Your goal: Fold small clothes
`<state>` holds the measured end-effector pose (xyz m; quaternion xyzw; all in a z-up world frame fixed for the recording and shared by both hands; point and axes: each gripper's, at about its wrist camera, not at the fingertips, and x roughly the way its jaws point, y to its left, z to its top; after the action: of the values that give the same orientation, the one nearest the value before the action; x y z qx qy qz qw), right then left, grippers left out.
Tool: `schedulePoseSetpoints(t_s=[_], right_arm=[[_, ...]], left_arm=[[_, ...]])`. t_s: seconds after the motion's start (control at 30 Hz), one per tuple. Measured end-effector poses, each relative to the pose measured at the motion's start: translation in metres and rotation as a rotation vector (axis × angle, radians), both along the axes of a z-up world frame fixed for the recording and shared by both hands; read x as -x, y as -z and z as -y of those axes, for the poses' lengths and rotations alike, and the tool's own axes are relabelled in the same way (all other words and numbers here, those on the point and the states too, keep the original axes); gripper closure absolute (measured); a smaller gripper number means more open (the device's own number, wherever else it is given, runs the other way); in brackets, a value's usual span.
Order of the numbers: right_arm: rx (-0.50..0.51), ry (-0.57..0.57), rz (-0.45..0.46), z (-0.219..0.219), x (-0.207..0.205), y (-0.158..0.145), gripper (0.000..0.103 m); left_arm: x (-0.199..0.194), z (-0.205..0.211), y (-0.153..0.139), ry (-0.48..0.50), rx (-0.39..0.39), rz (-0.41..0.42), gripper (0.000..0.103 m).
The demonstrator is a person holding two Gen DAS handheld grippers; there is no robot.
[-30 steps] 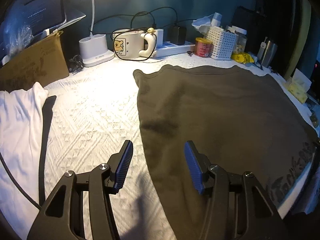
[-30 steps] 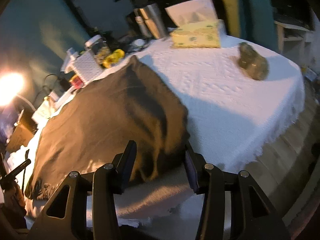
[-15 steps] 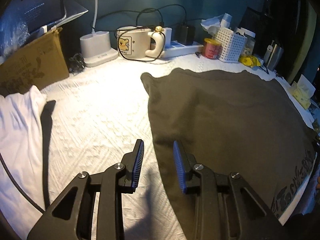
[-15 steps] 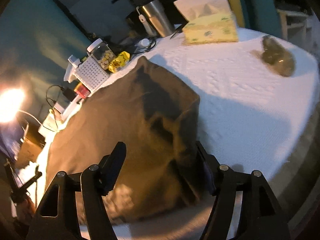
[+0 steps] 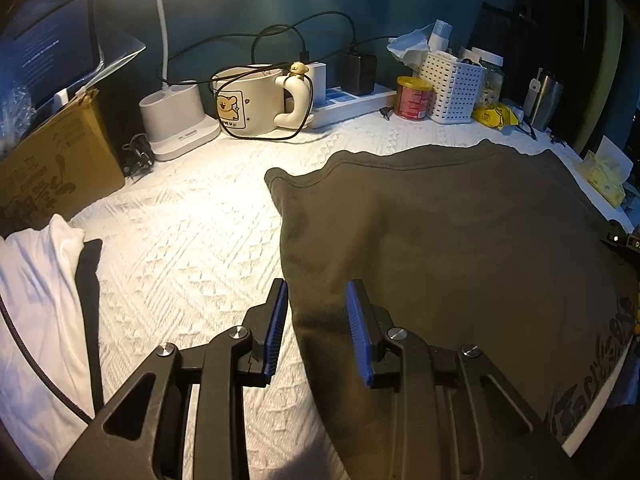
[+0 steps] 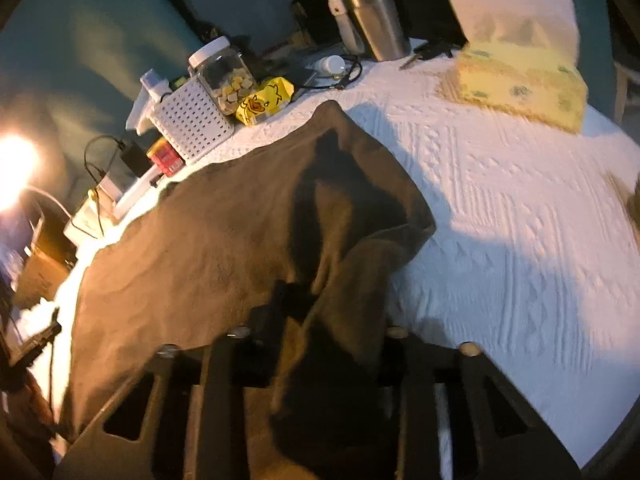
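Dark brown garment (image 5: 460,240) lies spread flat on the white textured worktop (image 5: 180,240), printed hem hanging off the near edge at lower right. Left claw (image 5: 316,328) sits over the garment's left edge: jaws partly spread, edge of the cloth betw. the blue pads (image 5: 276,328) but not visibly pinched, gap on both sides. In the right-wrist view the garment (image 6: 224,248) has its right side bunched and pulled up off the worktop (image 6: 500,220); right claw (image 6: 332,320) is closing, a thick fold of cloth filling the space betw. its jaws, tips mostly buried in fabric. Vs. a sec ago: left claw was wider and further left of the edge, now narrower and across it; right claw stood wide w/ the cloth lying flat ahead, now cloth is gathered in it. White garment (image 5: 36,300) lies at far left, well apart. Mug (image 5: 248,100), white basket (image 5: 456,88), red can (image 5: 414,98) along the back.
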<state>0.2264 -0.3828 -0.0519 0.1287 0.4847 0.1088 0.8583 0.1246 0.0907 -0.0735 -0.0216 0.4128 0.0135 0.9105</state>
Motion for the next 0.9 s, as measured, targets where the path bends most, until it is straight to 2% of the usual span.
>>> schedulePoseSetpoints(t_s=[0.03, 0.1, 0.27, 0.4, 0.63, 0.9], right_arm=[[0.011, -0.012, 0.000, -0.003, -0.002, 0.001, 0.085], [0.031, -0.033, -0.002, -0.008, -0.005, 0.000, 0.089], [0.019, -0.057, 0.019, -0.014, -0.009, -0.013, 0.090], [0.007, -0.105, 0.067, -0.031, -0.012, -0.038, 0.091], [0.008, -0.207, 0.123, -0.082, -0.016, -0.072, 0.091], [0.025, -0.334, 0.141, -0.146, -0.010, -0.087, 0.091]], left_arm=[[-0.001, 0.000, -0.001, -0.001, 0.001, 0.001, 0.073], [-0.004, -0.001, -0.004, -0.002, 0.006, 0.007, 0.073], [-0.007, -0.007, -0.010, -0.008, 0.019, 0.025, 0.073], [-0.008, -0.013, -0.012, -0.013, 0.029, 0.036, 0.073], [-0.001, -0.029, -0.018, -0.030, 0.066, 0.082, 0.073], [0.009, -0.041, -0.016, -0.027, 0.113, 0.104, 0.073]])
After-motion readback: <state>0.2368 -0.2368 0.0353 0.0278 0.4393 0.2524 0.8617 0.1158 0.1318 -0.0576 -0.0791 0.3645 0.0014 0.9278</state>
